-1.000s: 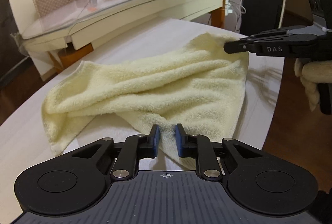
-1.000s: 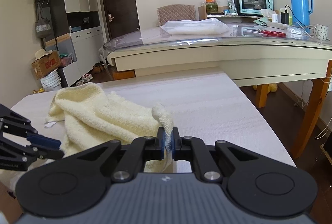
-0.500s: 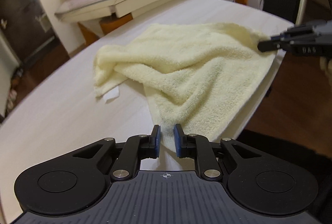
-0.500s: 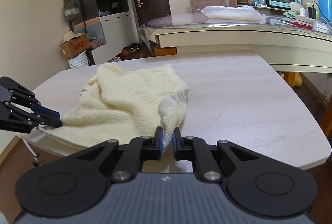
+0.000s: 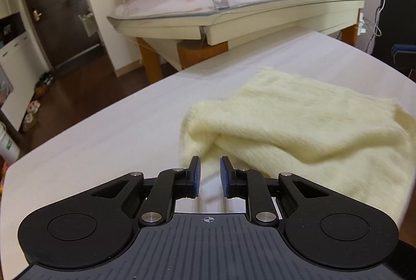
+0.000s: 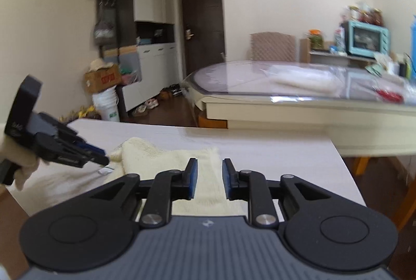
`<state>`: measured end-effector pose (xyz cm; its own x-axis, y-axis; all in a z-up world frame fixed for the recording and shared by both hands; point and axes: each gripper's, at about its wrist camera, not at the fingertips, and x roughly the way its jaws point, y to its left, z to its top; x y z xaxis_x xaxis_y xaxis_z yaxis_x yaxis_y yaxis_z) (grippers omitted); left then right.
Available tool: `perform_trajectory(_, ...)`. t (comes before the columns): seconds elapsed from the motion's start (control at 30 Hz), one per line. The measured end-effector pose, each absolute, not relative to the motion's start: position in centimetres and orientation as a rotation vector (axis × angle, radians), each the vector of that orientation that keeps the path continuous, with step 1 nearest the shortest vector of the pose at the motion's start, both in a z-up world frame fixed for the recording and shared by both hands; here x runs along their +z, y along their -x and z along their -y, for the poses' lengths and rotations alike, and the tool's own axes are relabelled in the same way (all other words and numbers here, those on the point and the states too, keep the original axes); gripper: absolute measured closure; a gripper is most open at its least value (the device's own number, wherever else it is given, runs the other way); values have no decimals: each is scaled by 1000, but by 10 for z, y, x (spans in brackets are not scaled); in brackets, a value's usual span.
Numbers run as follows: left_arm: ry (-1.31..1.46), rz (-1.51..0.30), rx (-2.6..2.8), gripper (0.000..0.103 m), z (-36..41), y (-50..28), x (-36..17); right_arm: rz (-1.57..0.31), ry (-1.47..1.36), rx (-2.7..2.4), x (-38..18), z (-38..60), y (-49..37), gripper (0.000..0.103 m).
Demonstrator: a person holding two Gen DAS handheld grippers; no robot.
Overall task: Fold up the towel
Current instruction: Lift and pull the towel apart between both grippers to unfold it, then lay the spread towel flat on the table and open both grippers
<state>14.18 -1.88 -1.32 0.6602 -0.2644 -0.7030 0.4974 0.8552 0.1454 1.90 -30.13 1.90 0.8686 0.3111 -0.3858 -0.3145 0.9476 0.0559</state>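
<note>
A pale yellow towel [image 5: 299, 124] lies rumpled on the white table [image 5: 117, 134], its right part at the table's edge. My left gripper [image 5: 209, 176] is open just behind the towel's near left corner, nothing between its blue pads. In the right wrist view the towel [image 6: 166, 158] lies under and ahead of my right gripper [image 6: 208, 177], which is open and empty. The left gripper [image 6: 101, 161] shows there at the towel's left corner, beside a small white label.
A second, glass-topped table [image 5: 234, 12] stands behind with a plastic bag, an oven and a blue flask. A dark cabinet [image 5: 397, 7] stands at the right. Cupboards, boxes and a bucket [image 6: 109, 108] stand by the door.
Both grippers have let go of the towel corners and opened. The towel has been drawn towards me and now lies flatter on the table.
</note>
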Motion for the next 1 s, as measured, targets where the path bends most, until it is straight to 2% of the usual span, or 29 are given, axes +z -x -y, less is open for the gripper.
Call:
perform_trajectory(0.5,-453,-740,-484,82,32,-203,-30,-567,416,498,-28,237,-176,80)
perform_trajectory(0.8,-508,-751,-509,81,34,-213,-29,-612,492,354,-39,258,-192,78)
perform_trajectory(1.0,-548,-759,-492,71,25,-211,-26,-623,424,235,-42,296,-185,76)
